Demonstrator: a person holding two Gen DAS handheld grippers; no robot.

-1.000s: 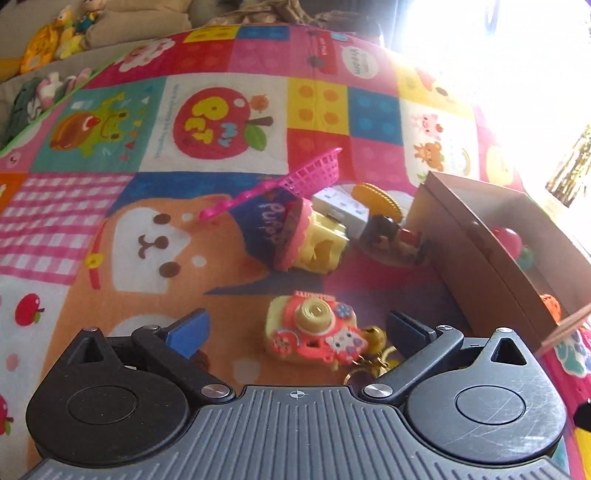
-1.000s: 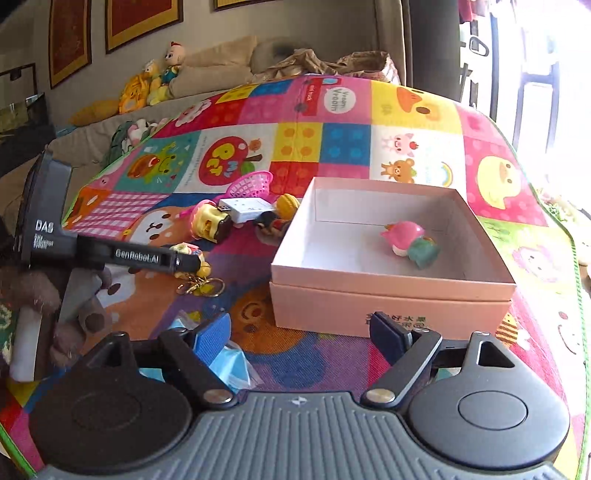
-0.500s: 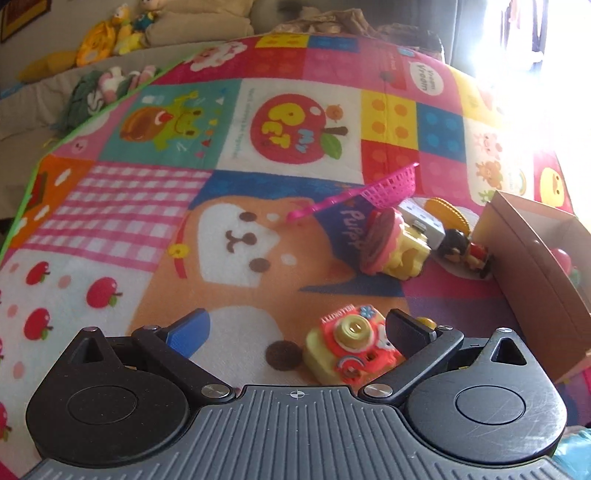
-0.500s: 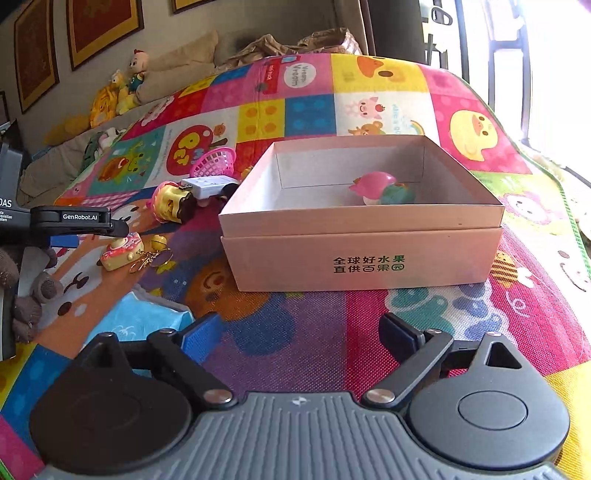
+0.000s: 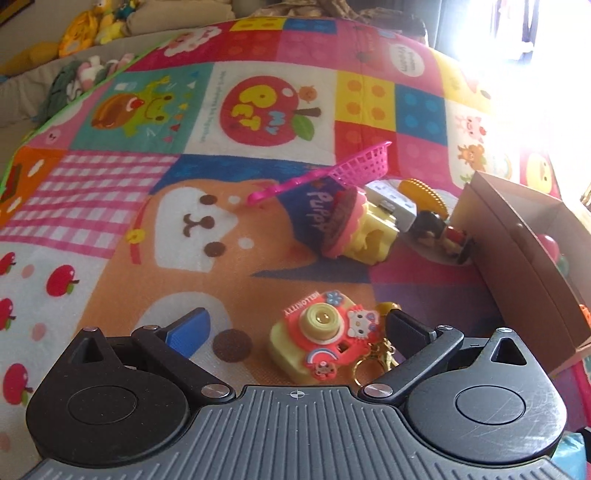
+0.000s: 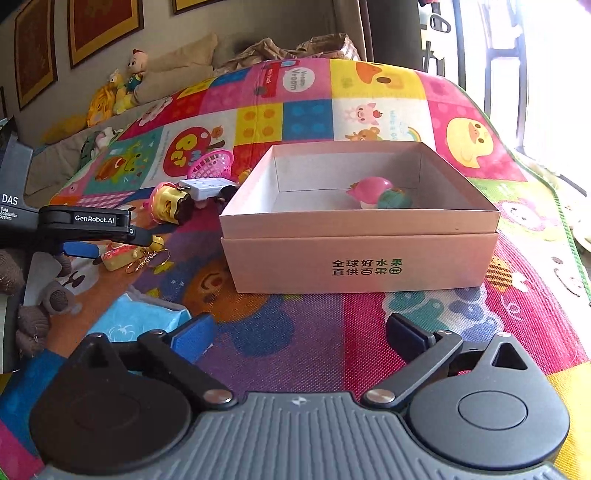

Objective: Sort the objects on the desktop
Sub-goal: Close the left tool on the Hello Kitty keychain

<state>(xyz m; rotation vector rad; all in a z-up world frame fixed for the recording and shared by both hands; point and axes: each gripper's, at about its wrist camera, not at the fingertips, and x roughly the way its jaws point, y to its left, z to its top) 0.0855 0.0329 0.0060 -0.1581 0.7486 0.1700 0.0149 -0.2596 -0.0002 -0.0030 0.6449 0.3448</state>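
Right wrist | patchwork play mat (image 6: 314,332) | sofa (image 6: 177,74) behind | framed pictures (image 6: 103,29)

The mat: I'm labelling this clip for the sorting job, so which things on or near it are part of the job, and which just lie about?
Part of the job:
- toy camera keychain, between the open left tool fingers
- pink box, pink toy inside
- pink basket
- yellow figure
- white adapter
- right tool, opening, empty

Lying about:
- plush toys
- framed pictures
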